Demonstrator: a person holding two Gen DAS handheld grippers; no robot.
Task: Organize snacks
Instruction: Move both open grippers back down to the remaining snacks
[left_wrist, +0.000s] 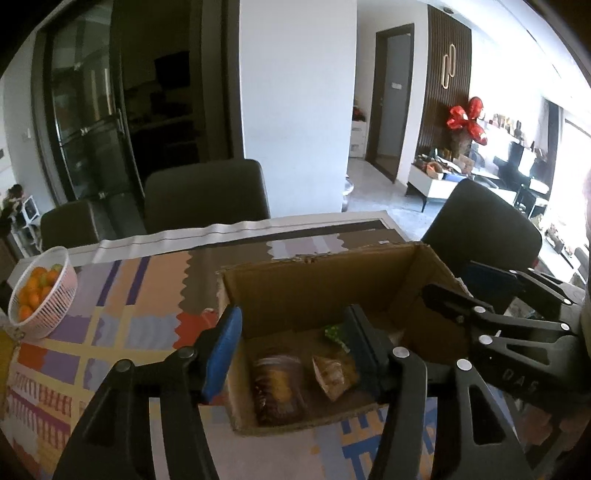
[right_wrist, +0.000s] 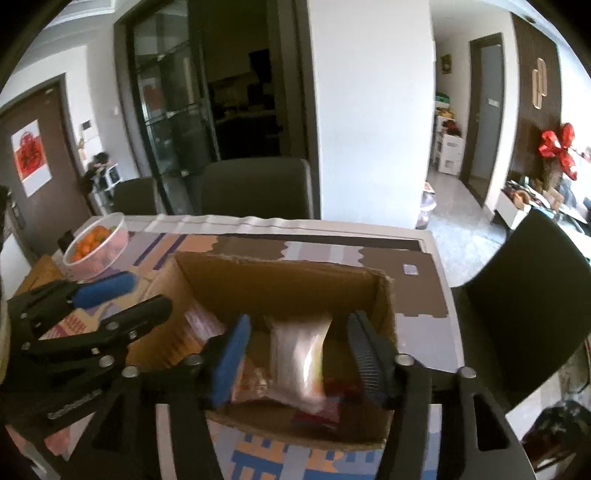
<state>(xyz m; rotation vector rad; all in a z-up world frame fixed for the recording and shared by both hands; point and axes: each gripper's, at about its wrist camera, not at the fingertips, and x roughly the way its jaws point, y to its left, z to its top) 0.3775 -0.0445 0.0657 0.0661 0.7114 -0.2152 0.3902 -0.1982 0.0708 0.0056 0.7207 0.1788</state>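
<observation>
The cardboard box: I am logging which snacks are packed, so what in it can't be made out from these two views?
- Clear wrapped snack, right wrist view: motion-blurred, label unreadable; whether it is falling or resting, unclear.
- Green packet, left wrist view: mostly behind the left gripper's fingers.
- Cardboard box floor, left wrist view: near corners covered by the fingers.
- Red packets, right wrist view: under the clear snack, type unclear.

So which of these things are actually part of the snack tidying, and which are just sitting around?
Part of the job:
- cardboard box
- bread packets inside it
- pale snack packet, blurred, between the right gripper's open jaws
- left gripper, open

Just lying about:
- basket of oranges
- patterned tablecloth
- chairs
- red bow
</observation>
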